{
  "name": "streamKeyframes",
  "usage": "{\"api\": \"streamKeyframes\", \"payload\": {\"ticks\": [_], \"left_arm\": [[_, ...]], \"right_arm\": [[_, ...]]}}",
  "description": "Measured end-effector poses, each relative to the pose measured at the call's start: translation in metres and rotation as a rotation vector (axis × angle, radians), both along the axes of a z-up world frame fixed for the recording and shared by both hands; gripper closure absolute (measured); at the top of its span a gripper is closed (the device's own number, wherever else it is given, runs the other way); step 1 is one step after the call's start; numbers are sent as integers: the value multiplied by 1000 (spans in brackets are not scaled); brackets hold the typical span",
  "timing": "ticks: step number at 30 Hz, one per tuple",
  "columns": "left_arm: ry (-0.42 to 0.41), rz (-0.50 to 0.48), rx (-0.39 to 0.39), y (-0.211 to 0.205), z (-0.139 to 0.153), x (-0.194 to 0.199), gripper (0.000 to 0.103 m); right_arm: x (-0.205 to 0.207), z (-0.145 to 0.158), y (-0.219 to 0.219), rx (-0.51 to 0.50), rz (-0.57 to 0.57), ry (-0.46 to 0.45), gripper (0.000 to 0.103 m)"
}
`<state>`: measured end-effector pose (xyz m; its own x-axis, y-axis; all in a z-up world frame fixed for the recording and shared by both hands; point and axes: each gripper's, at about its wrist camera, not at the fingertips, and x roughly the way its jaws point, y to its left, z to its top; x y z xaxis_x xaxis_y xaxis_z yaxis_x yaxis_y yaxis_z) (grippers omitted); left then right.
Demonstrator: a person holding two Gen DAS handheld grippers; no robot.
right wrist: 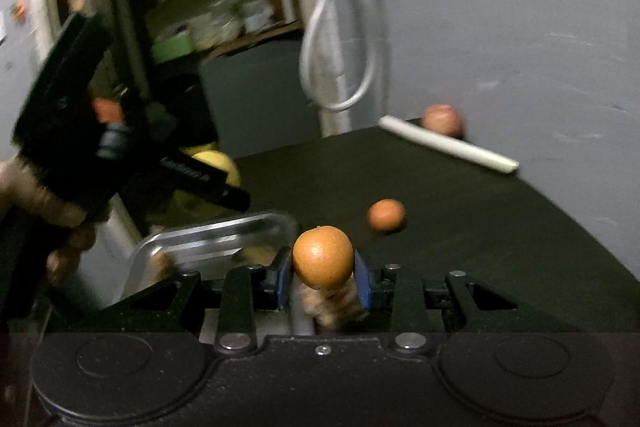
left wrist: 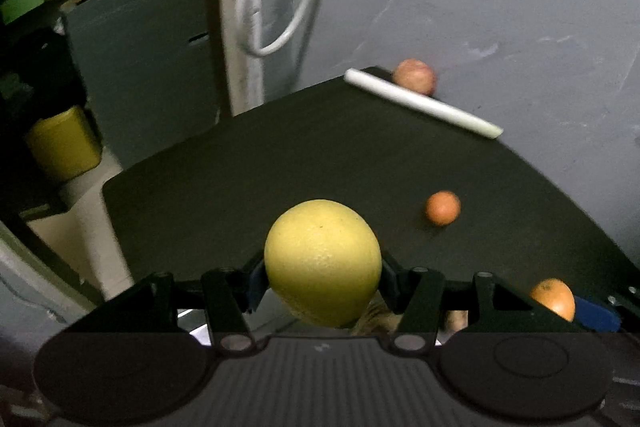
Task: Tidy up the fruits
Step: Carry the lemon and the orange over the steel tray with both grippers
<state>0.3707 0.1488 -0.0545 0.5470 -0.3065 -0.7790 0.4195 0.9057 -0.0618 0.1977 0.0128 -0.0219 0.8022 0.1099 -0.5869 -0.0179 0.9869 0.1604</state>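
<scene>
1. A large yellow citrus fruit [left wrist: 322, 261] is clamped between the jaws of the left gripper [left wrist: 322, 279] and is held clear above the near edge of the dark bench [left wrist: 280, 163].
2. A medium orange [right wrist: 323, 257] is clamped between the jaws of the right gripper [right wrist: 323, 281], above the near edge of the bench.
3. A metal tray [right wrist: 224, 239] is seen at the near left corner of the bench, just beside the right gripper; brownish items lie in it, too blurred to be identified.
4. A small orange fruit [left wrist: 442, 207] is left on the bench toward its right edge. A reddish fruit [left wrist: 414, 75] sits at the far edge, behind a white rod [left wrist: 420, 103].
5. The step in hand is judged to be the carrying of both held fruits, probably toward the tray.
6. For the next move, each fruit should be positioned over a free part of the tray, lowered until supported, and only then released; a round fruit released high may roll off.
</scene>
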Motion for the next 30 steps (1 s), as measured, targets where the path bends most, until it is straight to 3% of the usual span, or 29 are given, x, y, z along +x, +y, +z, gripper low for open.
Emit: {"api": "streamKeyframes", "payload": {"ticks": [8,13,17,30], "left_arm": [[38,-81,38,26,-18,3,43],[66,-179,78,32,-25,3,43],[85,-196,106,39,-34,1,43],[128,-223,108,43,-43,17,42]], "right_arm": [[-9,3,46,-62,201,63,69],[4,-2,71,-137,315,116,69],[17,-6,83,-140,396,172,69],[43,-30,94,-180,437,293,68]]}}
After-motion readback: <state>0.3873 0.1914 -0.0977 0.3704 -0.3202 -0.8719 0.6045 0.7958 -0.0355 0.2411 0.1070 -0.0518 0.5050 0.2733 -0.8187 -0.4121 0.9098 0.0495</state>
